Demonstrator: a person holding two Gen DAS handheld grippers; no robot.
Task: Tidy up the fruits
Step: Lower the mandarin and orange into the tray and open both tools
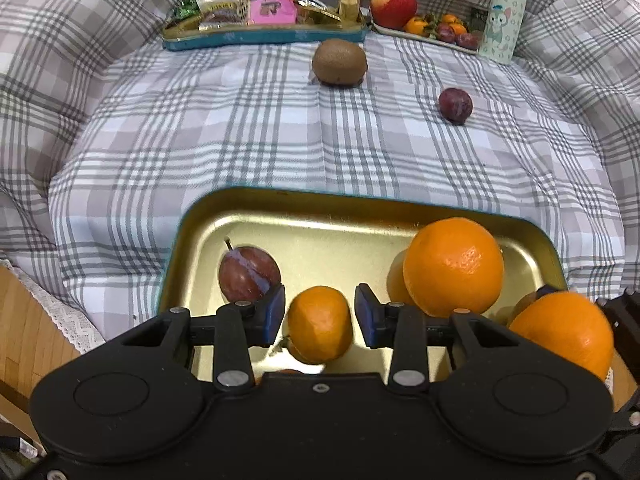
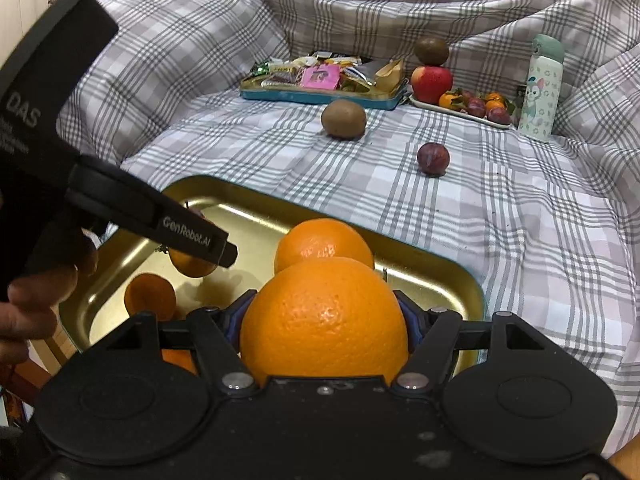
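Centrally, between the spread jaws of the left gripper point(image 1: 320, 316): a small mandarin point(image 1: 320, 324), gaps showing on both sides, neither blue pad touching. Straight ahead of the jaws, not off to a side; roundish, no clear long axis, so no turning of the wrist likely needed, only a closing. Below it, a gold metal tray point(image 1: 304, 204) with a teal rim, at the near edge of a bed under a grey plaid sheet point(image 1: 240, 128).

Inside the tray: a plum point(image 1: 249, 276) toward the left side, a large orange point(image 1: 453, 267) toward the right. Clamped in the right gripper point(image 2: 324, 324): a second large orange point(image 2: 324, 316), jaws pressed against both flanks, held just over the tray's near right part. Partly visible at lower left, a person's hand point(image 2: 36, 304).

Loose on the sheet, well beyond the tray: a kiwi point(image 1: 339, 62) and a second plum point(image 1: 455, 105), both nearer the right gripper's side. Along the far edge: a snack tray point(image 1: 260, 36), a fruit plate point(image 1: 424, 34), a bottle point(image 1: 505, 16).
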